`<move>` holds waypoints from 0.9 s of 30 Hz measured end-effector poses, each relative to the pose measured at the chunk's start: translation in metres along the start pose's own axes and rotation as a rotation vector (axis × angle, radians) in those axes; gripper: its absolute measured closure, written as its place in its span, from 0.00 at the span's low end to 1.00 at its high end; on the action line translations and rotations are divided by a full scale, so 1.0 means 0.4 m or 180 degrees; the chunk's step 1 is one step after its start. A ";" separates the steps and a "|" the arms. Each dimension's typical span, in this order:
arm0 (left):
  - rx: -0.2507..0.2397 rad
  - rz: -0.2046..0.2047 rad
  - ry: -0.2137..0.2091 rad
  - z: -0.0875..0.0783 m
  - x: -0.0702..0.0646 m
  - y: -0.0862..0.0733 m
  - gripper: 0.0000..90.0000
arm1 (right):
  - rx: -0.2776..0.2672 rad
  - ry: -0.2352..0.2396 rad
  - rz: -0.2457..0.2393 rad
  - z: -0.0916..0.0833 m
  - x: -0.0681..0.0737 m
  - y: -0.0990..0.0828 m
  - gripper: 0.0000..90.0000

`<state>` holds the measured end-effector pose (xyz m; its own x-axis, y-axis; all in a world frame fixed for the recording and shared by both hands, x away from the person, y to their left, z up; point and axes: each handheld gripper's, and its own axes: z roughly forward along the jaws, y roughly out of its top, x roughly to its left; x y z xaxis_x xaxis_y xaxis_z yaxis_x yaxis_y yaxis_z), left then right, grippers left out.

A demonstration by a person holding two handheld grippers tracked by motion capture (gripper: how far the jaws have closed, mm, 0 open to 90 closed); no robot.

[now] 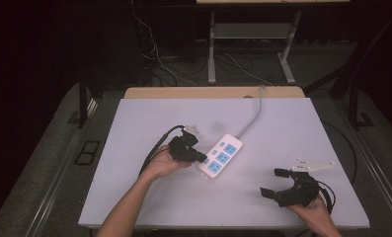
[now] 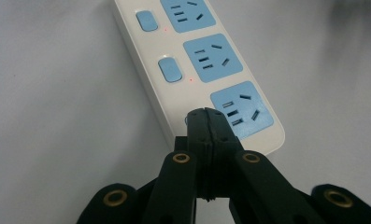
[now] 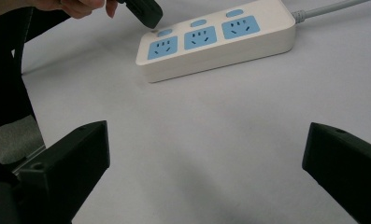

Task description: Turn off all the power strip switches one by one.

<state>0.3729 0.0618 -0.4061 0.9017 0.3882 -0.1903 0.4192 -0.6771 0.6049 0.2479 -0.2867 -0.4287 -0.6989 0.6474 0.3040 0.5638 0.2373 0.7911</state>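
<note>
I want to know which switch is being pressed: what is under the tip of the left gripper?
The left gripper, jaws closed, sits over the power strip beside its endmost socket. Two blue switches show farther along; whatever lies under the tip is covered.

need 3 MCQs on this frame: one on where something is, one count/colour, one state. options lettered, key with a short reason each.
1. Where are the left gripper's tips?
A. On the power strip, at the switch beside its end socket
B. Off the table
C. On the strip's cord

2. How many blue sockets does the power strip carry?
A. Two
B. Three
C. Five

3. How do the right gripper's fingers stand?
A. Shut on the cord
B. Shut on nothing
C. Spread wide, nothing between them

Key:
1 A: the left gripper view shows the closed tips resting at the spot of the third switch, next to the end socket.
2 B: three blue sockets show in the right gripper view.
3 C: in the right gripper view the fingers sit far apart over bare table.
</note>
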 end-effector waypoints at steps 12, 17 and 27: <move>0.0017 -0.0027 -0.0022 0.022 0.007 0.010 0.99 | 0.0006 0.0008 -0.0010 0.000 0.002 0.000 0.01; 0.0033 -0.0067 -0.0110 0.023 0.013 0.008 0.98 | -0.0002 -0.0002 -0.0018 0.000 0.003 0.000 0.01; 0.0073 -0.0110 -0.0105 0.020 0.018 0.009 0.99 | -0.0045 -0.0033 -0.0003 -0.004 0.001 0.001 0.01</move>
<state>0.3817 0.0569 -0.4115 0.8895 0.3910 -0.2364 0.4521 -0.6778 0.5798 0.2471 -0.2877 -0.4274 -0.6949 0.6546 0.2977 0.5568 0.2277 0.7988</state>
